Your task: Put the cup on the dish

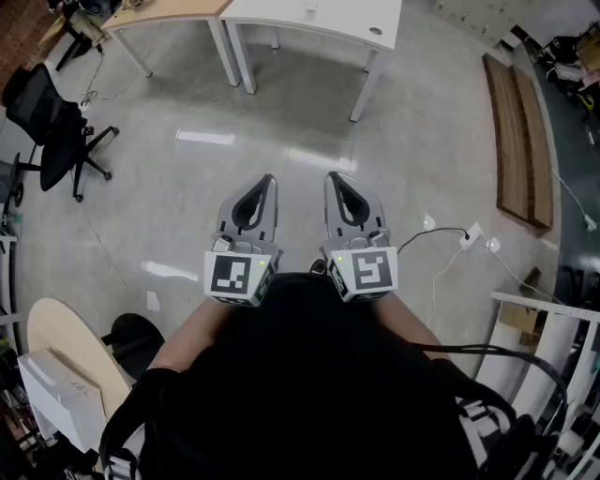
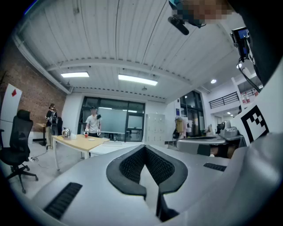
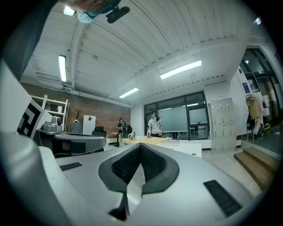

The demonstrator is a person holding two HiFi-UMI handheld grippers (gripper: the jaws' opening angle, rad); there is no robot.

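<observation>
Both tools hang level, side by side over the grey floor [image 1: 281, 122]: the left tool [image 1: 266, 184] is pressed together and empty, and so is the right tool [image 1: 333, 180]. Ahead, a wooden table [image 1: 173, 11] meets a white table [image 1: 323, 21]. Far off on the wooden one sits a small red cup [image 2: 86, 134], barely readable, with a pale dish [image 2: 92, 139] just beside it. There's an office chair [image 1: 52, 131] on the left and planks [image 1: 520, 141] on the right.
</observation>
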